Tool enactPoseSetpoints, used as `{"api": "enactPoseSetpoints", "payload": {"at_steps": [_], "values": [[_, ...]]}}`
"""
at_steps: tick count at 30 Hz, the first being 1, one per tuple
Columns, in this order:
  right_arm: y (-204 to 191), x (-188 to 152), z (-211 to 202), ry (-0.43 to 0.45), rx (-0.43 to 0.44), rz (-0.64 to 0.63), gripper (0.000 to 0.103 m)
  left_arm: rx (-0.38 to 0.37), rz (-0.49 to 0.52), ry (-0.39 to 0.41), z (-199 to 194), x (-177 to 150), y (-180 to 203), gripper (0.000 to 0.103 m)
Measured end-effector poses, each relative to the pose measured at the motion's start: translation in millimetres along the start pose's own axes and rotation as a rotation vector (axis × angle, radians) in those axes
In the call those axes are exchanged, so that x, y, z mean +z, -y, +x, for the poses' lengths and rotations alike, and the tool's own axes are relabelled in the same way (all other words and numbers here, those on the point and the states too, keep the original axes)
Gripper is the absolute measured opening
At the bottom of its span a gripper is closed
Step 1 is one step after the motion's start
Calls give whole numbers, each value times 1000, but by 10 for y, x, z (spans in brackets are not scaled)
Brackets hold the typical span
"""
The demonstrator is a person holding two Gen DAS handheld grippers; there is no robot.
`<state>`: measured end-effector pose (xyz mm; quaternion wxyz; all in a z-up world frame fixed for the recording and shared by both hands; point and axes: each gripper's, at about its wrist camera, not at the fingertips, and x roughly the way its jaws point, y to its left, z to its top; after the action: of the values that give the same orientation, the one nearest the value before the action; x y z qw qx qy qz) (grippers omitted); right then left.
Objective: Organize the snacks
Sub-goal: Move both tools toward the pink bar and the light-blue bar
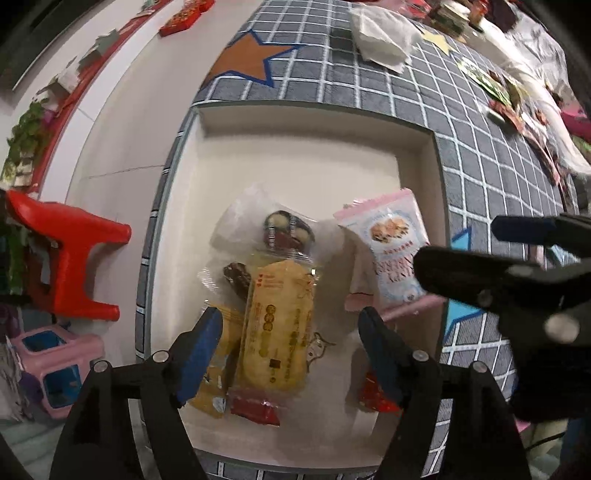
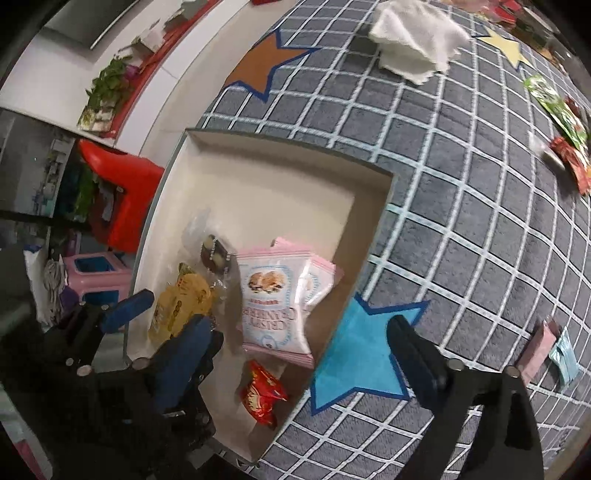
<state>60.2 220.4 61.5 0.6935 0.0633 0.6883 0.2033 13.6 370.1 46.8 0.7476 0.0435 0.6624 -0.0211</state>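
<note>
A white open box (image 1: 295,125) (image 2: 373,206) lies on the checked grey mat. It holds a yellow cracker pack (image 1: 277,328) (image 2: 181,306), clear-wrapped chocolate pieces (image 1: 284,230) (image 2: 214,254), pink-and-white cracker bags (image 1: 391,251) (image 2: 269,302) and red candy packs (image 1: 255,408) (image 2: 262,395). My left gripper (image 1: 290,354) (image 2: 162,317) is open and empty just above the yellow pack. My right gripper (image 2: 295,358) (image 1: 480,243) is open and empty over the box's right side.
Loose snack packs lie on the mat at the far right (image 2: 565,136) and near right (image 2: 554,350). A white cloth (image 1: 384,37) (image 2: 417,33) lies at the back. A red stool (image 1: 70,258) and a pink stool (image 1: 55,365) stand left of the mat.
</note>
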Motion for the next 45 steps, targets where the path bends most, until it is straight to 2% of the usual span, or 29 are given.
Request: {"api": "enactPoseSetpoints", "payload": {"at_steps": [3,7,13,18,22,26,30,34,41,45], "values": [[179,-60,-61,12,-19,41,103,-23,23,-7,-26,7,91,80],[427,-213,-149,18,-44,112,103,-39,51,13,-126,25,239,82],[1131,-701,-219,-10,-104,287,103,-85,166,45,-295,26,752,82],[1808,-1076,-390,6,-189,465,103,-140,256,19,-275,-1,1253,82],[2266,-1163,-575,46,-268,557,103,-162,284,-3,-215,30,1626,82],[2636,-1091,-707,90,-342,608,102,-185,300,-4,-145,122,1998,82],[2892,-985,-753,105,-368,620,103,-188,337,-3,-29,194,2416,82],[3031,-1022,-843,130,-334,621,102,-182,309,-6,108,271,2638,82],[3220,-1497,-930,97,-313,515,103,-130,261,-65,465,402,2866,82],[3284,-1671,-915,96,-330,495,103,-68,279,-21,486,427,2989,80]]}}
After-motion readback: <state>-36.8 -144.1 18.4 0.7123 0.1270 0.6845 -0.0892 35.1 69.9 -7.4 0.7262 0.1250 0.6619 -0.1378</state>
